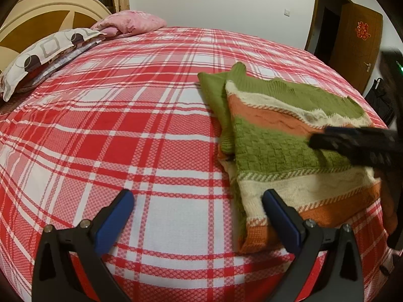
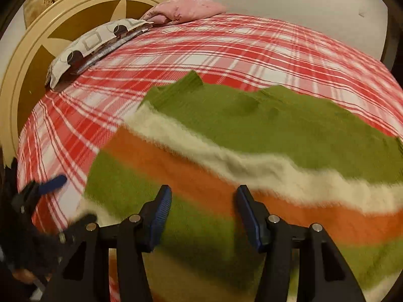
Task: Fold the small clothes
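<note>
A small knit sweater (image 1: 284,136) with green, cream and orange stripes lies folded on the red plaid bed (image 1: 126,115). My left gripper (image 1: 199,198) is open and empty just above the bed, its right finger at the sweater's near left edge. My right gripper (image 2: 204,198) is open and hovers low over the sweater (image 2: 252,151), which fills its blurred view. In the left wrist view the right gripper (image 1: 352,143) shows as a dark shape over the sweater's right side. The left gripper (image 2: 53,183) shows at the far left of the right wrist view.
A patterned pillow (image 1: 45,52) and a pink pillow (image 1: 133,22) lie at the head of the bed against a cream and brown headboard (image 1: 47,12). A wooden door (image 1: 357,37) stands at the far right by a white wall.
</note>
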A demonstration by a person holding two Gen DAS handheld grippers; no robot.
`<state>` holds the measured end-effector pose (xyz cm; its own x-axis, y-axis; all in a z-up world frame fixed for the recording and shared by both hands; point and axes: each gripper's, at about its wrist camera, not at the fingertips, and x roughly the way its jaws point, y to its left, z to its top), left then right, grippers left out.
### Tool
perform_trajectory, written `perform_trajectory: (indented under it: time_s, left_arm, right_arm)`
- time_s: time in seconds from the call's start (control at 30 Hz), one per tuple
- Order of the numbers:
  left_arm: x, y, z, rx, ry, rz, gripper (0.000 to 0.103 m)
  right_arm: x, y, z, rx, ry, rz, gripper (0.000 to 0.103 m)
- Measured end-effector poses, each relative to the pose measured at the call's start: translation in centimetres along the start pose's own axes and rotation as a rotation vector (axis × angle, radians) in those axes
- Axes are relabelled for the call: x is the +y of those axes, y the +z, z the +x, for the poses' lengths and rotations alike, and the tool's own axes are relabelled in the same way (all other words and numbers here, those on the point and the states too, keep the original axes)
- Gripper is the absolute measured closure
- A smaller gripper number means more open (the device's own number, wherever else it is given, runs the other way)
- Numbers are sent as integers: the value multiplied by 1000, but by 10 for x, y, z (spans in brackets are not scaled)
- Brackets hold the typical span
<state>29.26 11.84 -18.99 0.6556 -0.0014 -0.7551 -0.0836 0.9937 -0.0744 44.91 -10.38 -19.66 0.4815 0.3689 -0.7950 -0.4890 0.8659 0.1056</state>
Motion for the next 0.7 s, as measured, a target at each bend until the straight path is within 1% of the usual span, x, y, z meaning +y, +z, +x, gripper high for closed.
perform_trajectory:
  time_s: [0.03, 0.13, 0.33, 0.37, 0.43, 0.5, 0.63, 0.7]
  left_arm:
    - [1, 0, 0, 1, -1, 1, 0]
    - [3, 1, -1, 5, -7, 0, 0]
    - [7, 5, -7, 18, -29, 10, 0]
    - [11, 6, -12, 4, -32, 8, 0]
    - [22, 11, -21, -36, -17, 10, 0]
    - [36, 17, -25, -56, 12, 3, 0]
    - [68, 30, -23, -50, 62, -34, 0]
    - [83, 34, -21, -44, 69, -59, 0]
  right_arm:
    - [-1, -7, -7, -14, -21, -9, 48]
    - [-3, -28, -27, -43, -47, -20, 48]
    - [9, -60, -52, -82, -66, -61, 48]
    - [14, -64, -55, -92, -74, -79, 48]
    - [25, -70, -58, -97, -90, -124, 48]
    - [41, -75, -59, -105, -101, -179, 48]
    - [74, -78, -60, -136, -97, -276, 48]
    - [93, -80, -58, -151, -98, -331, 48]
